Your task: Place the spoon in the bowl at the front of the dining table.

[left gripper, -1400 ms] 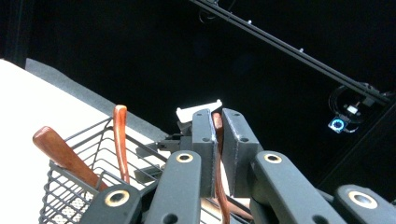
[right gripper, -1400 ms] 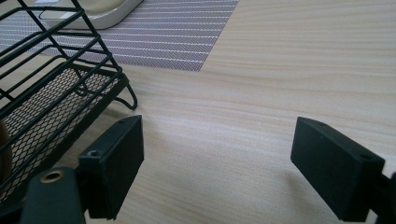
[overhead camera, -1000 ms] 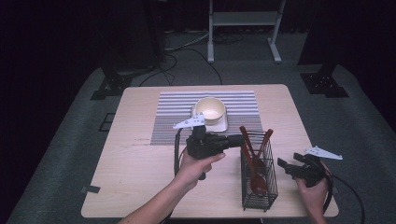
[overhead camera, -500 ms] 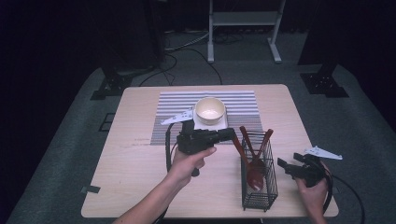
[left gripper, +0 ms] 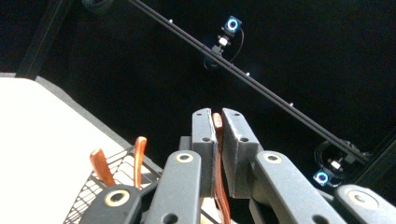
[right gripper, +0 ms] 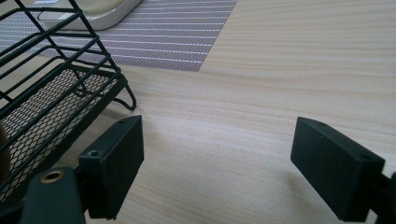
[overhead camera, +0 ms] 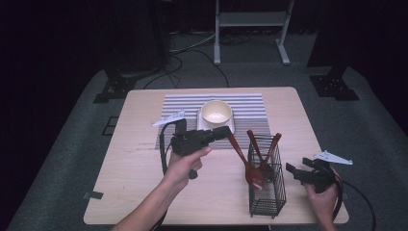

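One red spoon (overhead camera: 243, 159) is pinched by the left tongs (overhead camera: 225, 133); it could snag the basket (overhead camera: 267, 192) below and tip it. Right tongs (right gripper: 217, 172) gape.

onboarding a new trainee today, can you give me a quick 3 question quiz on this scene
1. True or false: the left tool is shut on a brown spoon.
2. Where do the other two brown utensils stand? A) in the bowl B) in the wire basket C) flat on the mat
3. Fill in: the right tool has its jaws ____ over bare table.

Key
1. True; the handle is pinched between its jaws.
2. B, the wire basket.
3. Open, nothing between them.
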A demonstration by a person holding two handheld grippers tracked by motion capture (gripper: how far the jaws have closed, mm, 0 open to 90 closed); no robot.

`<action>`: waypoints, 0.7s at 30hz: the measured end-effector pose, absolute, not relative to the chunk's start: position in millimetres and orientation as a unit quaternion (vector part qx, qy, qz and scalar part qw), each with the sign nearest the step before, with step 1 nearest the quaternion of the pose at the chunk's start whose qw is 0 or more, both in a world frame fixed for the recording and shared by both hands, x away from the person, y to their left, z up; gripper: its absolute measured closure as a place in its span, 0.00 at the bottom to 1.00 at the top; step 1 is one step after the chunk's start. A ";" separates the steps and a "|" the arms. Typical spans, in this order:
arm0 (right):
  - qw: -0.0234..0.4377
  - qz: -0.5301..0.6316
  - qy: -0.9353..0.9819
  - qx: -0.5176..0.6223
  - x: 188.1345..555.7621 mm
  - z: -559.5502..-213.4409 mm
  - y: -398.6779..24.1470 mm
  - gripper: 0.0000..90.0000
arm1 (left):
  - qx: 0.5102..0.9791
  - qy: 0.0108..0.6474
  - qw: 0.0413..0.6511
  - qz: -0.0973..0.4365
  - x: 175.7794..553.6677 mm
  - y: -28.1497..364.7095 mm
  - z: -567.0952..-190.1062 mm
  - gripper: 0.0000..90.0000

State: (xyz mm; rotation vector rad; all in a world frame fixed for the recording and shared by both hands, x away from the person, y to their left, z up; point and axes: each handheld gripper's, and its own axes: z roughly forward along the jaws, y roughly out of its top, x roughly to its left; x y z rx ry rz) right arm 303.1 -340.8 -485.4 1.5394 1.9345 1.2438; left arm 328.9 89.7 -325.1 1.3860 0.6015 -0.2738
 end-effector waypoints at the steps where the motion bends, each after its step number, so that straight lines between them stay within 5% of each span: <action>1: 0.186 0.442 0.687 0.547 303.1 -485.4 -340.8 0.18 | 0.627 0.272 0.719 -0.124 328.9 89.7 -325.1 0.94; 21: 0.186 0.441 0.686 0.547 303.0 -485.4 -340.5 0.18 | 0.594 0.332 0.727 -0.093 349.4 137.9 -334.6 0.94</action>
